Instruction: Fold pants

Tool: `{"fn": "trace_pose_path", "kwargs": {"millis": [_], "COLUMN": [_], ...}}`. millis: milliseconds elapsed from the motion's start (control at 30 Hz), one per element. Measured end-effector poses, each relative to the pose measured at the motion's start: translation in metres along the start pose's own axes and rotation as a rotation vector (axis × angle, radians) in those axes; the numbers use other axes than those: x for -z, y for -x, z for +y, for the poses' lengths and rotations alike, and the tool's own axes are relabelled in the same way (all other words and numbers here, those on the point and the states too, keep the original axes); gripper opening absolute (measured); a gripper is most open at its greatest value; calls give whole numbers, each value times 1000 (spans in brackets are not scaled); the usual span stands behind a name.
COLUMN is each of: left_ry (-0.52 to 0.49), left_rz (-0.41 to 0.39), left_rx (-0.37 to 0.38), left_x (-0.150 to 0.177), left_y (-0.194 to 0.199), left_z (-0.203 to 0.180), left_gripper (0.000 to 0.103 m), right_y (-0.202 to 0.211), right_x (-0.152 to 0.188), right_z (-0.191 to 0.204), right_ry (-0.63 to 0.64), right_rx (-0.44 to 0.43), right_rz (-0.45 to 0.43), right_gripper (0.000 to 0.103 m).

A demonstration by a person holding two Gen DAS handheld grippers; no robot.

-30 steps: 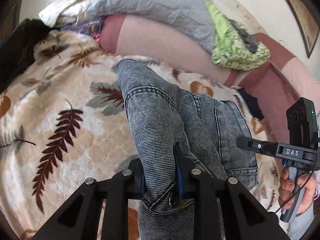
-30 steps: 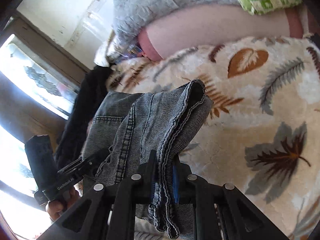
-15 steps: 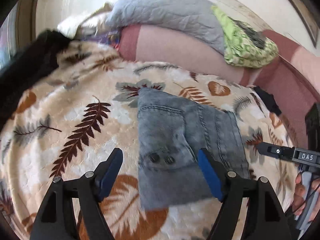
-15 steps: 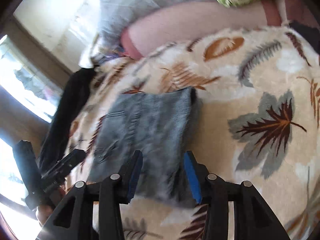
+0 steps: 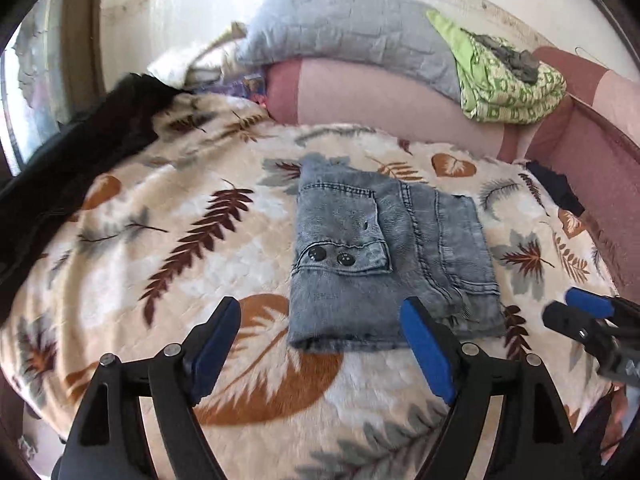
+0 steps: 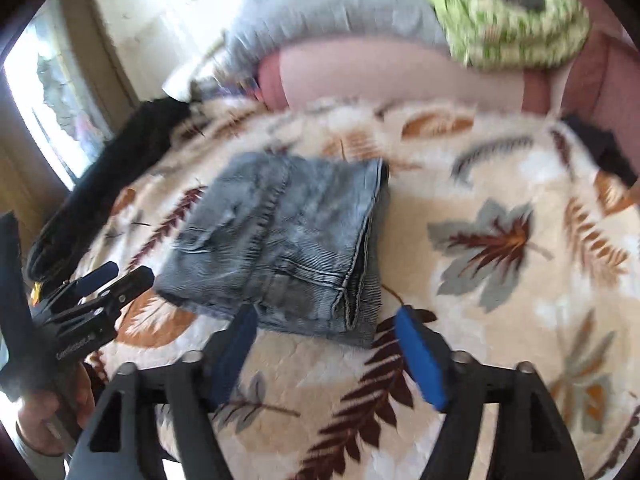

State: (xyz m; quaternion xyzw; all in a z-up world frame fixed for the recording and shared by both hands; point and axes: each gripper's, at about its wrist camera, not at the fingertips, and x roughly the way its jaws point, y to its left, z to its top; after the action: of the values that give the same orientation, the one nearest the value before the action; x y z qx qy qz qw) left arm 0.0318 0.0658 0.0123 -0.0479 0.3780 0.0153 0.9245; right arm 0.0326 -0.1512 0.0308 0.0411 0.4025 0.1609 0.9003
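Observation:
The grey denim pants (image 5: pixel 384 256) lie folded into a compact rectangle on the leaf-print blanket (image 5: pixel 160 240), pocket flap with two dark buttons on top. They also show in the right wrist view (image 6: pixel 280 248). My left gripper (image 5: pixel 324 332) is open and empty, just short of the near edge of the pants. My right gripper (image 6: pixel 324 340) is open and empty, near the pants' front right corner. The right gripper shows at the right edge of the left wrist view (image 5: pixel 580 316), and the left gripper at the left of the right wrist view (image 6: pixel 108 280).
A pink bolster (image 5: pixel 380 96) with a grey pillow (image 5: pixel 344 32) and a green patterned cloth (image 5: pixel 508 80) lies along the far side. A black garment (image 5: pixel 80 152) lies at the left. A dark item (image 5: pixel 556 188) sits at the far right by the pink sofa side.
Both grippers were shut on the pants and holding them up. They have set the folded pants down on the blanket, opened, and drawn back toward me.

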Motion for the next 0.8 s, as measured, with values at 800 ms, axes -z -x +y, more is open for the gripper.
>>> {"fn": "trace_pose_path", "kwargs": {"millis": [800], "left_ry": [10], "left_rz": [-40], "left_rx": [17], "left_x": [18], "left_y": [72], "left_z": [-20], "left_gripper": [85], "right_y": [43], "right_x": [25], "right_z": [24], "right_ry": [114], "right_rx": [168], "right_rz": [-33], "right_gripper": [103]}}
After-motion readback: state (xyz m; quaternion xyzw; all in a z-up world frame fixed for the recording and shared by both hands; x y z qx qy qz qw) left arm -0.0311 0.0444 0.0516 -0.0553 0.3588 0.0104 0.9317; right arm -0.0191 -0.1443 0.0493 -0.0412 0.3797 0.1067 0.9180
